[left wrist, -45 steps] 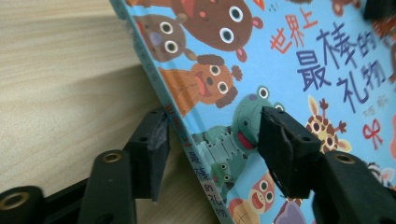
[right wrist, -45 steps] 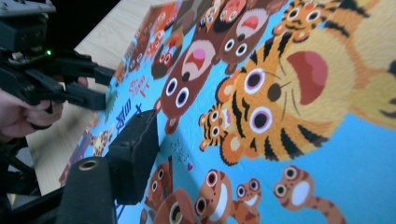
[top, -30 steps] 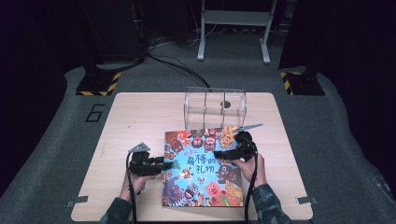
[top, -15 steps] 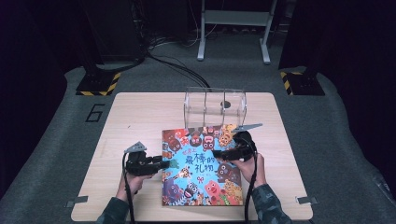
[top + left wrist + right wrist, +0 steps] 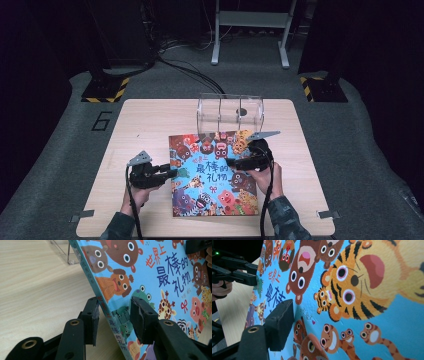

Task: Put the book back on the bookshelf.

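A picture book (image 5: 215,175) with a blue cover full of cartoon animals lies on the wooden table (image 5: 150,125). My left gripper (image 5: 172,172) is at the book's left edge. In the left gripper view its jaws (image 5: 113,305) straddle the spine of the book (image 5: 162,272), one pad outside it and one over the cover; they have just been closing and a gap remains. My right gripper (image 5: 229,162) reaches over the cover from the right. In the right gripper view one pad (image 5: 282,322) sits close against the cover (image 5: 362,315); its other jaw is hidden.
A clear plastic box (image 5: 230,112) with dividers stands just behind the book's far edge, its corner (image 5: 63,255) close to the spine. The left gripper (image 5: 234,272) shows across the book in the right gripper view. Bare tabletop lies left of the book.
The left gripper's jaws look a little narrower around the book's edge. Both hands and the book stay about where they were.
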A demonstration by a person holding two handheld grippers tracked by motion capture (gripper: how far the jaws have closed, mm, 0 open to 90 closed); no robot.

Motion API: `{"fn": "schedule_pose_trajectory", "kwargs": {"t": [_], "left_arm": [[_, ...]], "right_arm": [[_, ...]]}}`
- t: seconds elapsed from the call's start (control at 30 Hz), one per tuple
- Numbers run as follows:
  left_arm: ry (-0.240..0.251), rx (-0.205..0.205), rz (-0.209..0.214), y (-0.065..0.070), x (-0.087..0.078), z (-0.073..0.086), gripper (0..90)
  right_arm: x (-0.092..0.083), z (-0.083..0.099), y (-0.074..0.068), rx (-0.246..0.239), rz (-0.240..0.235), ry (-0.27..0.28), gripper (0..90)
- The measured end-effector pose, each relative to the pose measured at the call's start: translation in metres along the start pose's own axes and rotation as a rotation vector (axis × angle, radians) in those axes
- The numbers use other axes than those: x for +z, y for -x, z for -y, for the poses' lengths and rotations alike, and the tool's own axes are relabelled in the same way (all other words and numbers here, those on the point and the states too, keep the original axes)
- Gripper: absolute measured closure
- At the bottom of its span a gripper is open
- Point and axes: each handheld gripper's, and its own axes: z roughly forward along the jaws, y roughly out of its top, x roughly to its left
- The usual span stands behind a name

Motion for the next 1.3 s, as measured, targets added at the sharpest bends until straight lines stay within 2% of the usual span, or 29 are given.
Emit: {"fn": "schedule_pose_trajectory", "kwargs": {"t": [0.07,0.23,0.4,0.47,0.5,0.53,0.6,0.63,0.67,0.7,0.73,0.8,0.87,0.9,0.97,1.03,1.07,1.13,1.17,1.23,1.27,1.3], "left_arm": [[0.011,0.011,-0.007,0.001,-0.002,-0.001,59.7],[0.028,0.037,-0.015,0.003,-0.006,-0.003,61.6],[0.059,0.053,-0.037,0.007,-0.010,-0.005,62.8],[0.046,0.069,-0.028,0.006,-0.013,-0.006,63.2],[0.064,0.079,-0.043,0.007,-0.013,-0.006,63.2],[0.059,0.087,-0.041,0.008,-0.014,-0.006,63.2],[0.050,0.130,-0.032,0.005,-0.016,-0.008,63.3],[0.052,0.118,-0.025,0.006,-0.016,-0.008,63.6],[0.049,0.124,-0.013,0.005,-0.017,-0.009,63.6],[0.061,0.107,-0.006,0.004,-0.018,-0.009,64.0],[0.047,0.110,0.001,0.004,-0.019,-0.009,64.2],[0.064,0.105,-0.008,0.005,-0.020,-0.009,64.3],[0.058,0.116,-0.015,0.006,-0.022,-0.010,64.2],[0.074,0.112,-0.023,0.007,-0.022,-0.010,64.4],[0.091,0.136,-0.047,0.008,-0.024,-0.011,64.7],[0.098,0.188,-0.070,0.010,-0.027,-0.015,64.8],[0.092,0.205,-0.073,0.011,-0.029,-0.016,64.8],[0.113,0.239,-0.094,0.012,-0.030,-0.017,65.0],[0.118,0.237,-0.093,0.013,-0.031,-0.017,65.1],[0.099,0.227,-0.061,0.011,-0.035,-0.018,65.4],[0.105,0.219,-0.063,0.012,-0.035,-0.017,65.7],[0.105,0.212,-0.043,0.010,-0.036,-0.017,65.7]], "right_arm": [[0.000,-0.001,0.000,-0.020,0.001,0.011,27.4],[-0.002,-0.001,-0.001,-0.029,0.001,0.021,27.0],[-0.003,-0.004,-0.004,-0.057,0.028,0.031,25.9],[-0.004,-0.005,-0.006,-0.071,0.031,0.039,25.9],[-0.005,-0.005,-0.007,-0.069,0.032,0.040,25.9],[-0.005,-0.005,-0.008,-0.078,0.038,0.045,25.9],[-0.006,-0.006,-0.009,-0.085,0.039,0.051,25.9],[-0.006,-0.006,-0.010,-0.102,0.038,0.056,25.9],[-0.006,-0.006,-0.010,-0.104,0.038,0.064,25.9],[-0.007,-0.006,-0.010,-0.118,0.034,0.068,25.9],[-0.007,-0.006,-0.011,-0.121,0.036,0.075,25.9],[-0.007,-0.006,-0.013,-0.138,0.036,0.087,25.9],[-0.008,-0.006,-0.015,-0.148,0.038,0.095,25.9],[-0.008,-0.006,-0.016,-0.156,0.042,0.105,25.9],[-0.009,-0.006,-0.017,-0.174,0.047,0.112,25.9],[-0.009,-0.008,-0.018,-0.183,0.059,0.120,25.9],[-0.009,-0.008,-0.018,-0.180,0.061,0.127,25.9],[-0.010,-0.010,-0.019,-0.201,0.075,0.141,25.9],[-0.010,-0.011,-0.020,-0.210,0.079,0.143,25.9],[-0.011,-0.012,-0.023,-0.236,0.085,0.154,25.9],[-0.011,-0.011,-0.024,-0.239,0.085,0.156,25.9],[-0.012,-0.011,-0.024,-0.253,0.082,0.161,25.9]]}}
